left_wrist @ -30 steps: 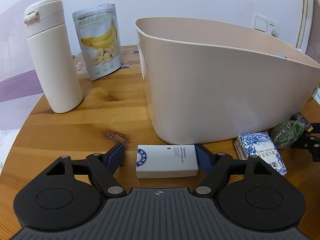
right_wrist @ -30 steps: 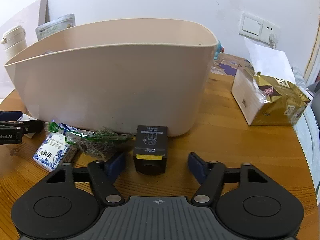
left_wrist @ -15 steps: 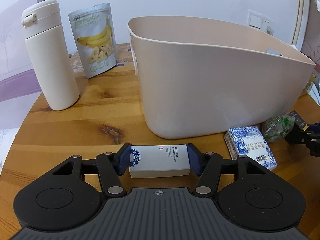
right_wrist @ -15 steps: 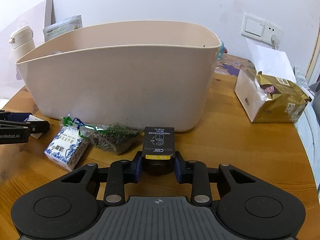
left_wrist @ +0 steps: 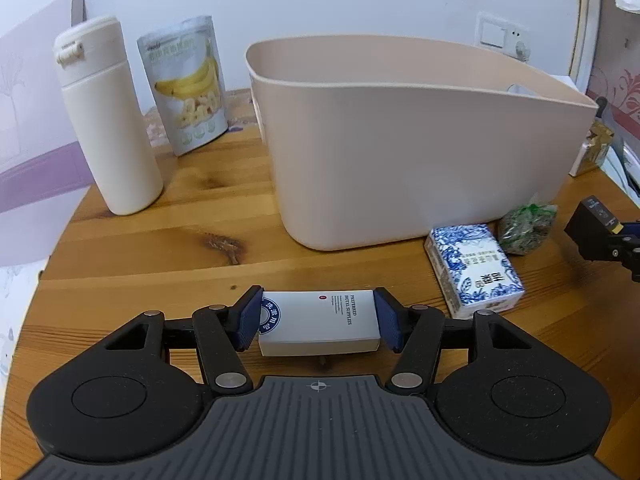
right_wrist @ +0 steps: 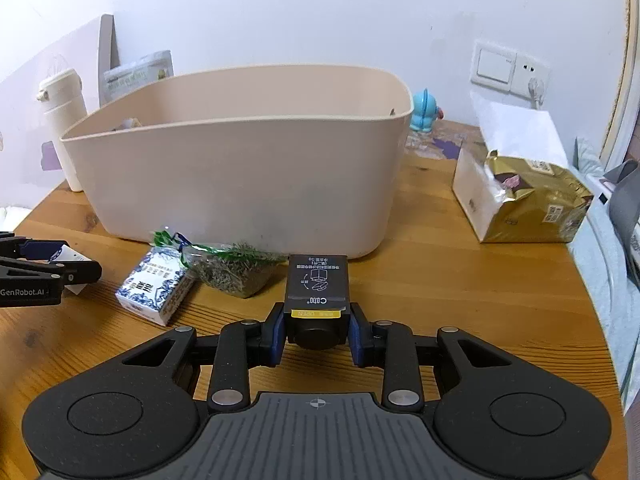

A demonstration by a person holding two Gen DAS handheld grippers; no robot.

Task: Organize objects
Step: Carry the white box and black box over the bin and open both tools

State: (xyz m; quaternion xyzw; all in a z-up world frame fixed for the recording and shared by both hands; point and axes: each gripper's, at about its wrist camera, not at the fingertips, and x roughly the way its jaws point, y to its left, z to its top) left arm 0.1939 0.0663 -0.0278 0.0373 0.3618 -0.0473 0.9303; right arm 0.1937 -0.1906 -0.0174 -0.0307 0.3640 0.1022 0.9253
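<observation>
Now that both sets of pads have closed since a second ago, when they stood wide on either side of their targets, each tool carries a load. The left gripper (left_wrist: 318, 322) clamps the white box (left_wrist: 318, 320) by its short ends, and the right gripper (right_wrist: 317, 334) pinches the black box (right_wrist: 317, 286) near its yellow label. Both boxes appear raised a little off the wooden table (left_wrist: 160, 248), though contact underneath is hard to judge. That probably ends the grasping step; what remains is the carry into the beige bin (left_wrist: 400, 152).

From the left gripper the bin sits at 12 to 1 o'clock, its near wall tall, so the white box must clear the rim before going forward. The blue-patterned packet (left_wrist: 474, 270) lies at 2 o'clock, near the bin's foot, with the herb bag (left_wrist: 524, 228) beyond it. A cream bottle (left_wrist: 108, 120) and banana pouch (left_wrist: 186, 84) stand at 10 and 11 o'clock, well apart from the path. For the right gripper, the bin's wall rises at 12 o'clock, and open table lies to its right.
</observation>
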